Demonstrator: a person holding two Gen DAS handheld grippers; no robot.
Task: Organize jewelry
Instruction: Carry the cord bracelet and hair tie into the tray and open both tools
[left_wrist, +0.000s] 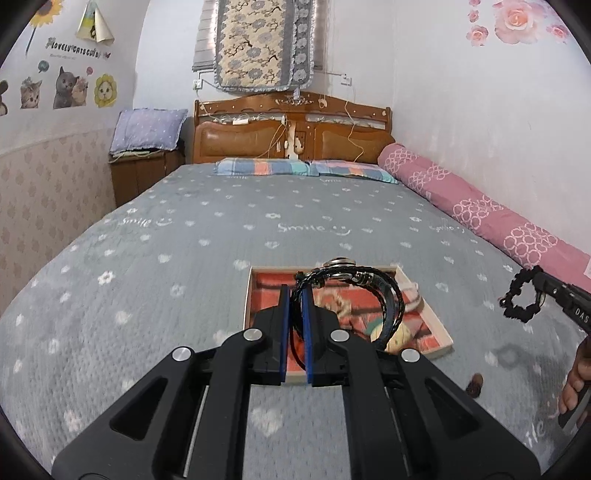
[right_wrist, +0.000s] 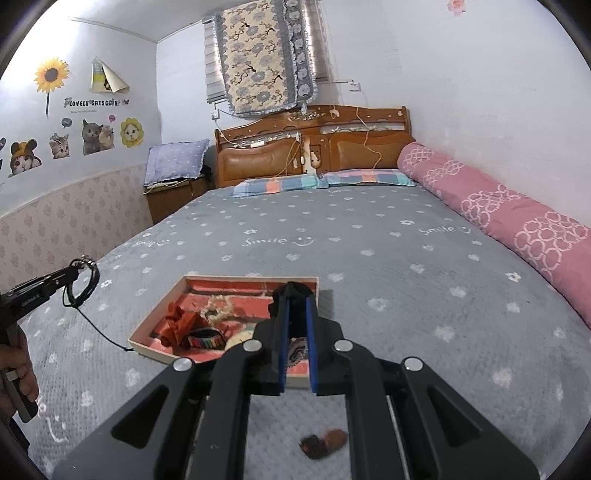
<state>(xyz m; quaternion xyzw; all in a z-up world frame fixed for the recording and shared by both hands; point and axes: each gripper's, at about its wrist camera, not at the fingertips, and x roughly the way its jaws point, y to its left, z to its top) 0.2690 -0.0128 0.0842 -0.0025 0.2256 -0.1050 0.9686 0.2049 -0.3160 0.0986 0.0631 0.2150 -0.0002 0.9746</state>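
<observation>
Pinched between the blue pads of the left gripper (left_wrist: 295, 291) is a black braided bracelet (left_wrist: 354, 295), which is held up in the air over the tray (left_wrist: 441, 332). A thin cord is seen hanging down from it. Inside the tray, at about 9 o'clock, a red scrunchie (right_wrist: 181, 325) is laid beside a striped band (right_wrist: 207, 338). At 3 o'clock, a black bead bracelet (left_wrist: 519, 297) is gripped at the tip of the right gripper (right_wrist: 297, 295), clear of the grey bedspread (right_wrist: 406, 288). A small brown thing (right_wrist: 325, 441) is left on the bedspread at 6 o'clock.
</observation>
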